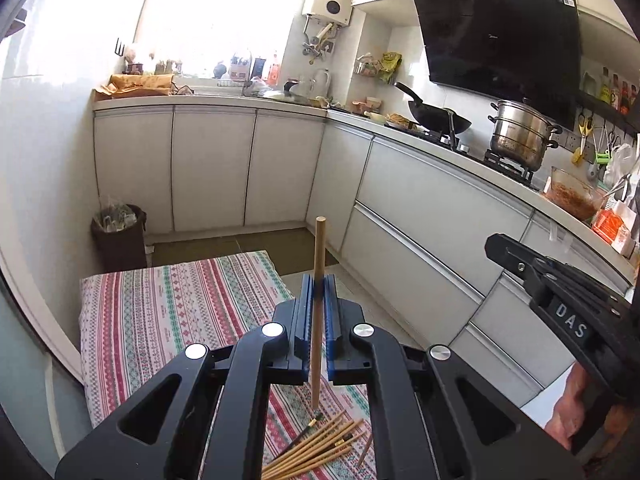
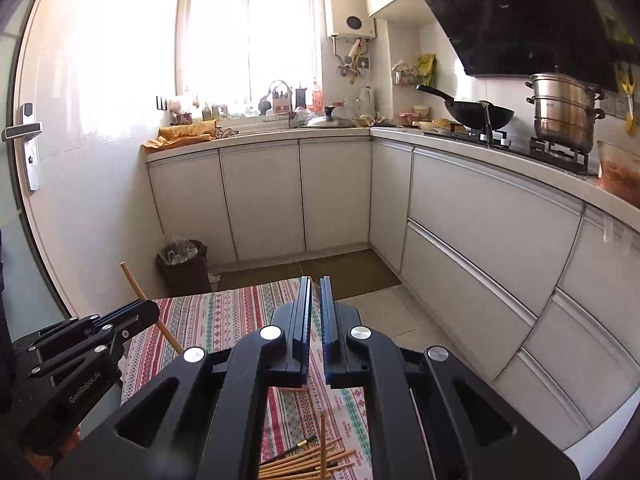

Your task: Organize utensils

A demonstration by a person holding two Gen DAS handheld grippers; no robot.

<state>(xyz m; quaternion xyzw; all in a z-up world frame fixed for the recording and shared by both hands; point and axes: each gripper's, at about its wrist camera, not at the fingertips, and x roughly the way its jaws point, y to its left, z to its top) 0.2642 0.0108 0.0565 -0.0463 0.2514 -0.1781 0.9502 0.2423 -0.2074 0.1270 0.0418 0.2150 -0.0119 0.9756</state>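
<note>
My left gripper point(image 1: 319, 280) is shut on a single wooden chopstick point(image 1: 319, 248) and holds it upright above the table. Its lower tip hangs just over a loose pile of chopsticks point(image 1: 316, 448) on the striped tablecloth point(image 1: 168, 312). My right gripper point(image 2: 316, 282) has its jaws nearly together with a narrow gap; one thin chopstick point(image 2: 322, 440) shows below it, and I cannot tell whether the jaws grip it. The pile point(image 2: 304, 464) lies under it. The left gripper point(image 2: 132, 312) with its held chopstick point(image 2: 132, 282) shows at the left in the right wrist view.
White kitchen cabinets point(image 1: 420, 208) run along the right and back. A wok point(image 1: 436, 118) and a steel pot point(image 1: 520, 136) sit on the stove. A dark bin point(image 1: 118, 236) stands in the far left corner. The right gripper's body point(image 1: 560, 292) is at the right.
</note>
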